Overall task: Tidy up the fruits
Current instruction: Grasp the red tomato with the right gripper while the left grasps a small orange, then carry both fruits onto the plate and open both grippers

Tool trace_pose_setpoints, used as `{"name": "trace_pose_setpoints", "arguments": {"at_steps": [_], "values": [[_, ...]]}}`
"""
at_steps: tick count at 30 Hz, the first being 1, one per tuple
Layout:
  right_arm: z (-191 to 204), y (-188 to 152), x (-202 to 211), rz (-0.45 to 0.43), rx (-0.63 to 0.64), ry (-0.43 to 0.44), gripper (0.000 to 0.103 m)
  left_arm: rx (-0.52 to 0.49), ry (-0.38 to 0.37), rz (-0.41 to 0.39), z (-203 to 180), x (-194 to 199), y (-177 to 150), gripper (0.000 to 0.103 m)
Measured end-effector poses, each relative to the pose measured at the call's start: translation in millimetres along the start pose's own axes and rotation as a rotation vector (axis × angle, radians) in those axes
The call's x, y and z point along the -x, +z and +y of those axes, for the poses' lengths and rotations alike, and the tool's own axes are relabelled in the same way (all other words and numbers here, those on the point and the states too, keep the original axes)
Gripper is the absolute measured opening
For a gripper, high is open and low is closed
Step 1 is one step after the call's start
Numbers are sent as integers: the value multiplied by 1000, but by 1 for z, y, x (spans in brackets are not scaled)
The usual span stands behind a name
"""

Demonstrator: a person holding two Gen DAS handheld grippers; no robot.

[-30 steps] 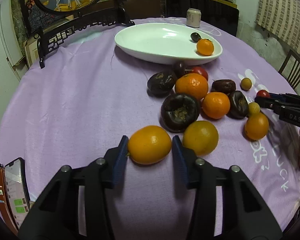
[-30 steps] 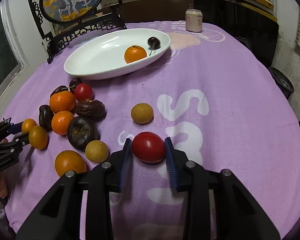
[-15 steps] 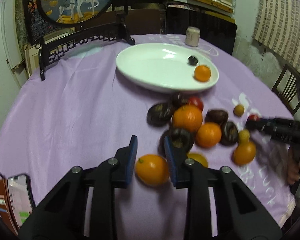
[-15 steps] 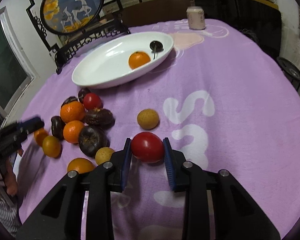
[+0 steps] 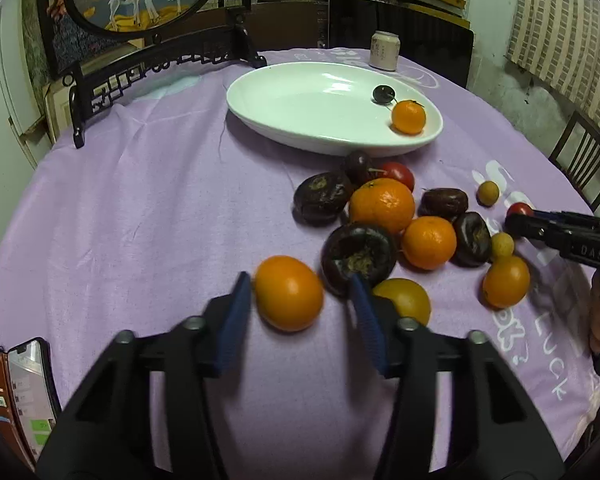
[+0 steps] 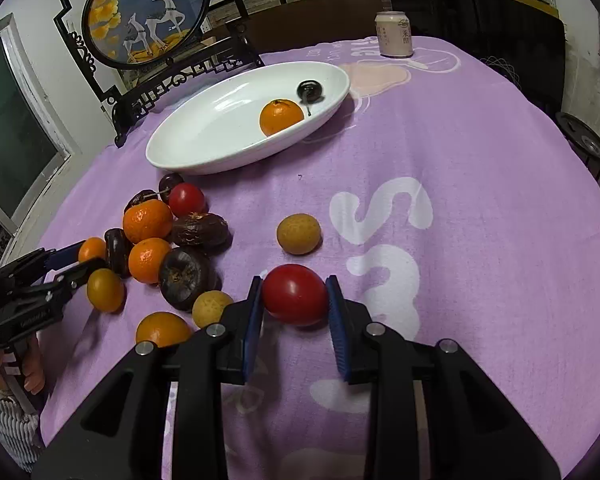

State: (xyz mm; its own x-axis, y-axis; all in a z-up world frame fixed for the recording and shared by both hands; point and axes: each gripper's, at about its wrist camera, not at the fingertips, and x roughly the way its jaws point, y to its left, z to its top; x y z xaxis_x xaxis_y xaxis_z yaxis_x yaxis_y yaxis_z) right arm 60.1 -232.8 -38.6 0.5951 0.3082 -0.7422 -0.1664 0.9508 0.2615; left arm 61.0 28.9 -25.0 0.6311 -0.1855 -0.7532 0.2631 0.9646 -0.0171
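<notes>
Fruit: orange [image 5: 289, 293] on the purple cloth [image 5: 140, 216], between the parted left gripper [image 5: 300, 312] fingers, touching only the left pad, gap on the right.
Right gripper [image 6: 295, 312]: pads flank the red tomato [image 6: 295, 294]; grip firmness unclear.
Dish [image 5: 300, 100]: straight ahead, holding 2 fruits.

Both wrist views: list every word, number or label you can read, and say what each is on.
"LUCK": white letters on the purple tablecloth.
"S" and "3": large white characters on the tablecloth, right wrist view.
"DAS": right gripper body, left wrist view.
Can label: too small to read.
Phone screen: too blurred.
</notes>
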Motion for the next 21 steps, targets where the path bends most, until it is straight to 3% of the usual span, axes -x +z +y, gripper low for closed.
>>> {"name": "trace_pose_setpoints", "arguments": {"at_steps": [1, 9, 13, 16, 21], "values": [[0, 0, 0, 0, 0, 0, 31, 10, -10, 2, 3, -1, 0, 37], [-2, 0, 4, -16, -17, 9, 31, 12, -7, -26, 2, 6, -1, 37], [-5, 5, 11, -46, -33, 39, 31, 63, -25, -66, 13, 16, 7, 37], [0, 30, 14, -53, -21, 59, 31, 68, -19, -85, 16, 19, 30, 37], [18, 93, 1, -82, 5, 54, 31, 56, -22, -119, 7, 2, 95, 37]]}}
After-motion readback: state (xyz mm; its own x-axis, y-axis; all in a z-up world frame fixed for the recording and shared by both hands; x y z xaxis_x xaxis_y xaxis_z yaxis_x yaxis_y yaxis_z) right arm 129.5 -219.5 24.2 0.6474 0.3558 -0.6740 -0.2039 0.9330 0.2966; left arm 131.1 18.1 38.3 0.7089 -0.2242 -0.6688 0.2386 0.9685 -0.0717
